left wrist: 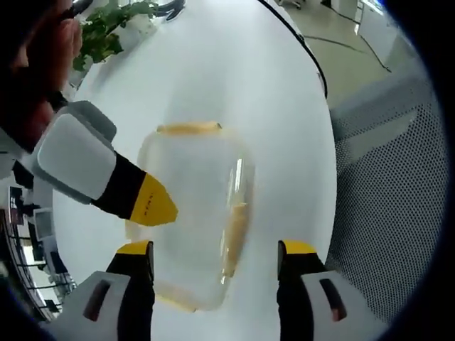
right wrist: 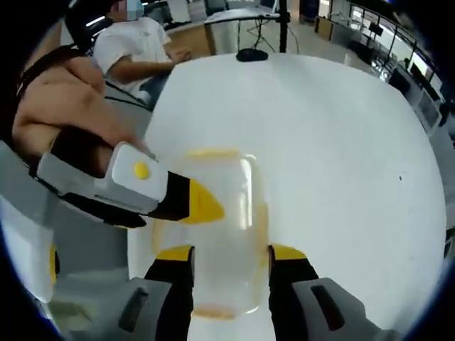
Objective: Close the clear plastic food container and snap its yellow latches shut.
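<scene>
My left gripper: jaws wide apart, nothing held, hovering over the near end of the clear plastic food container. My right gripper: jaws parted and empty, straddling the container's near end; I can't tell if they touch it. Each view shows the other gripper's yellow tip reaching over the container's left side.

The container sits on the white round table, lid apparently resting on top. Yellow latches: one on the far edge, one along the right side; whether either is snapped, I can't tell.

Judgement: light, thin-walled, slick plastic that will skate on the smooth tabletop and flex if squeezed. Best to steady one side, then press each latch flap at its outer lip.
</scene>
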A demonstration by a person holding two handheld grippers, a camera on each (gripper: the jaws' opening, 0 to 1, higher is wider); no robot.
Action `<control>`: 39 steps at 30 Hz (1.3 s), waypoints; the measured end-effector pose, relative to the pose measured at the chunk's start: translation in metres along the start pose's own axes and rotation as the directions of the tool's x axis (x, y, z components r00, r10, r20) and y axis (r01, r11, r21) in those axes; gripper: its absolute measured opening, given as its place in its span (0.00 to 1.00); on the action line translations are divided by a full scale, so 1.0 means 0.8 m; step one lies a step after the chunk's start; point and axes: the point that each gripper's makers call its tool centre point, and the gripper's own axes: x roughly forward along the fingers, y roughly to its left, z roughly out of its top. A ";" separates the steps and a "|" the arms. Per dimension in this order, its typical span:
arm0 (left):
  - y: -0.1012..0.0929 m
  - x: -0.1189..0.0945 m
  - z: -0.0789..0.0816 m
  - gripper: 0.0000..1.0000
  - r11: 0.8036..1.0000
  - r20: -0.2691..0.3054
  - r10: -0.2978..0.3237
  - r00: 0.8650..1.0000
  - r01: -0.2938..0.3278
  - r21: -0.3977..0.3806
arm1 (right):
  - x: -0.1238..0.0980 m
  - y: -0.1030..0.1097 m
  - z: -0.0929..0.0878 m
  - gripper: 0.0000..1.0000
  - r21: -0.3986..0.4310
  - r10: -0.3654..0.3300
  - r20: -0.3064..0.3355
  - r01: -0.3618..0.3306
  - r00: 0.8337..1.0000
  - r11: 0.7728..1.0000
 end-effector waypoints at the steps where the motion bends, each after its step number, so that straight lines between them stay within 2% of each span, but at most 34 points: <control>1: 0.000 -0.001 -0.001 0.68 1.000 0.011 -0.016 1.000 0.016 0.014 | -0.001 0.000 0.001 0.43 0.012 -0.001 0.006 0.001 1.000 1.000; 3: -0.003 -0.002 -0.001 0.70 0.999 0.029 -0.042 0.999 0.041 0.017 | -0.004 0.004 0.005 0.48 0.035 0.001 0.031 -0.002 1.000 0.999; 6: -0.009 -0.002 0.001 0.78 0.996 0.058 -0.082 0.995 0.079 0.040 | -0.008 0.002 0.009 0.67 0.038 -0.028 0.070 0.025 0.997 0.999; 8: -0.009 -0.006 0.001 0.85 0.996 0.066 -0.084 0.994 0.082 0.036 | -0.011 0.006 0.009 0.74 0.038 -0.025 0.087 0.022 0.996 0.999; 10: -0.013 -0.011 0.006 0.89 0.994 0.101 -0.101 0.990 0.097 0.042 | -0.014 0.010 0.006 0.75 0.032 -0.028 0.087 0.025 0.996 0.999; 15: -0.018 -0.013 0.000 0.91 0.991 0.098 -0.129 0.987 0.126 0.040 | -0.017 0.013 -0.003 0.78 0.043 -0.044 0.087 0.041 0.995 0.998; 17: -0.015 -0.015 -0.001 0.99 0.993 0.106 -0.112 0.988 0.109 0.033 | -0.017 0.016 -0.005 0.81 0.044 -0.044 0.091 0.040 0.995 0.998; 19: -0.013 -0.017 -0.004 0.99 0.992 0.110 -0.110 0.988 0.103 0.066 | -0.016 0.019 -0.007 0.83 0.041 -0.046 0.087 0.042 0.995 0.998; 22: -0.015 -0.020 -0.006 0.99 0.990 0.119 -0.141 0.983 0.138 0.031 | -0.017 0.022 -0.009 0.86 0.018 -0.055 0.085 0.054 0.995 0.998; 25: -0.010 -0.022 -0.011 0.99 0.990 0.120 -0.137 0.983 0.134 0.031 | -0.017 0.021 -0.008 0.89 0.024 -0.070 0.087 0.068 0.994 0.997; 31: -0.003 -0.024 -0.016 0.96 0.990 0.146 -0.139 0.979 0.140 0.003 | -0.016 0.026 -0.005 0.88 -0.007 -0.080 0.080 0.081 0.994 0.997; 34: -0.002 -0.025 -0.016 0.96 0.987 0.175 -0.157 0.972 0.161 -0.009 | -0.016 0.027 -0.004 0.88 0.000 -0.086 0.084 0.086 0.993 0.996; 39: 0.003 -0.024 -0.021 0.96 0.986 0.178 -0.163 0.970 0.167 -0.007 | -0.017 0.031 -0.005 0.88 -0.004 -0.095 0.089 0.096 0.991 0.995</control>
